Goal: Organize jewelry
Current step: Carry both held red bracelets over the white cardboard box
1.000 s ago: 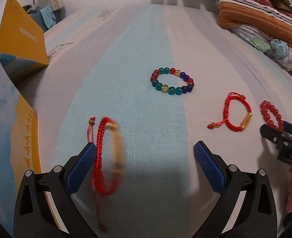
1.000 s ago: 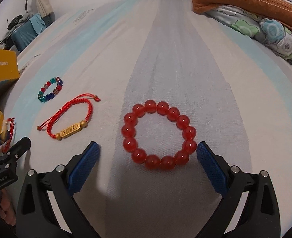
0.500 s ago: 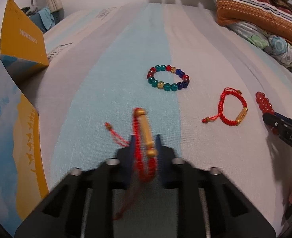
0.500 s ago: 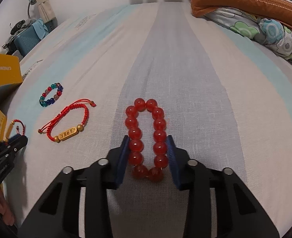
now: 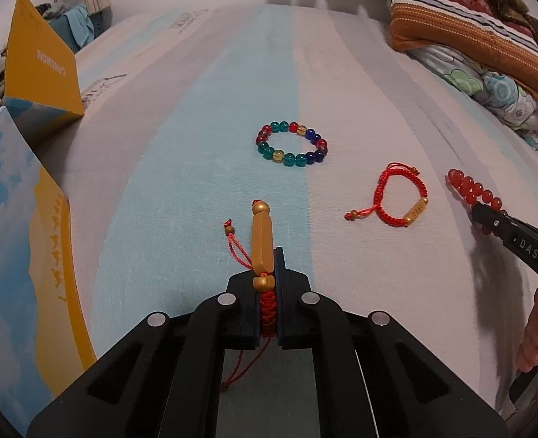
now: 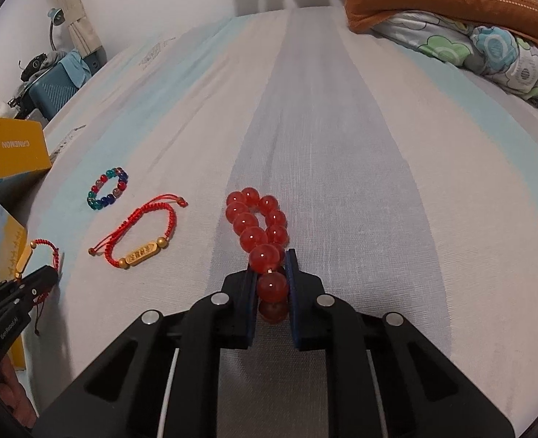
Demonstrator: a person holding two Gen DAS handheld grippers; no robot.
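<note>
My left gripper [image 5: 268, 277] is shut on a red cord bracelet with a gold bar [image 5: 261, 241], which stands edge-on between the jaws; it also shows in the right wrist view [image 6: 31, 255]. My right gripper [image 6: 271, 273] is shut on a red bead bracelet [image 6: 258, 226], squeezed into a narrow loop; it also shows in the left wrist view [image 5: 469, 188]. A second red cord bracelet with a gold bar [image 5: 402, 197] [image 6: 141, 237] and a multicoloured bead bracelet [image 5: 292, 144] [image 6: 108, 188] lie flat on the bed between the grippers.
The striped bed sheet [image 5: 196, 146] bears everything. An open yellow and blue box [image 5: 39, 69] [image 6: 10, 149] stands at the left, with its sky-printed lid [image 5: 17, 255] beside it. Pillows and a folded quilt [image 5: 469, 36] [image 6: 469, 18] lie at the back right.
Both grippers were open a second ago and have closed. The left one has closed on the cord bracelet; the right one has closed on the red bead bracelet, squeezing it narrow.
</note>
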